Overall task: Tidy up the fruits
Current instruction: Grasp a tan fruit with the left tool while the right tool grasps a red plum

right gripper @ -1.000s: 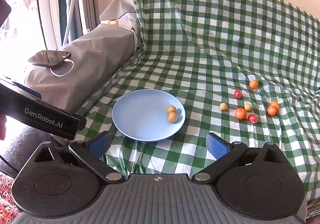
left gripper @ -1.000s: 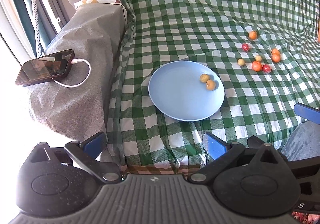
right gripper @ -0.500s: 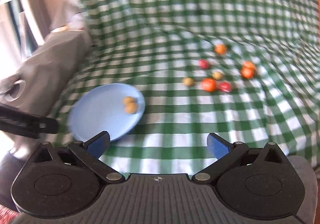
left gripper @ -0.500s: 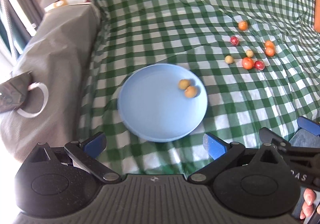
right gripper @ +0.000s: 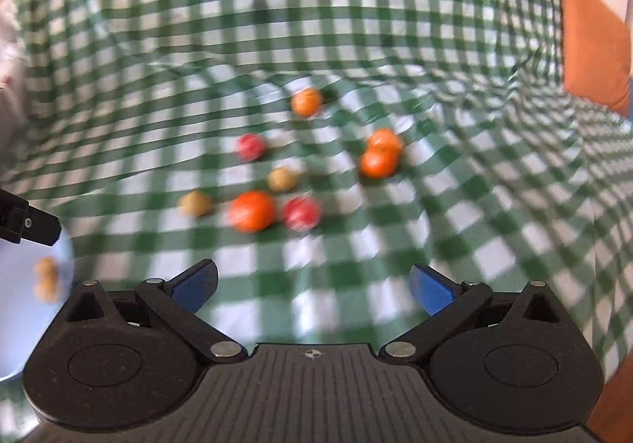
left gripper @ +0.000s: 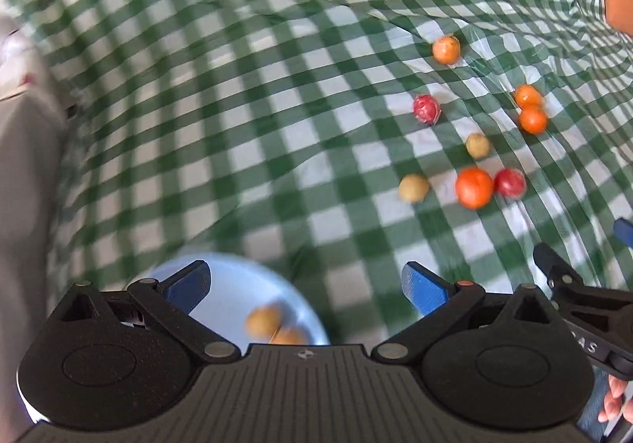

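Several small round fruits lie on the green checked cloth: an orange one (left gripper: 473,187), a red one (left gripper: 509,183), tan ones (left gripper: 413,188), and more orange ones (left gripper: 532,120) behind. They also show in the right wrist view, with the big orange fruit (right gripper: 252,211) at centre. A light blue plate (left gripper: 245,284) holds two tan fruits (left gripper: 263,321) under my left gripper (left gripper: 306,286), which is open and empty. My right gripper (right gripper: 312,284) is open and empty, a little before the fruit cluster. The plate's edge (right gripper: 23,324) shows at the far left.
A grey covered block (left gripper: 23,173) stands at the left. An orange cushion (right gripper: 593,59) sits at the back right. The cloth rises up a back rest behind the fruits. The right gripper's body (left gripper: 585,316) shows at the left view's right edge.
Both grippers have moved forward and right toward the loose fruits. The plate has slid to the lower left of both views. The phone has left the view. Both stay open.
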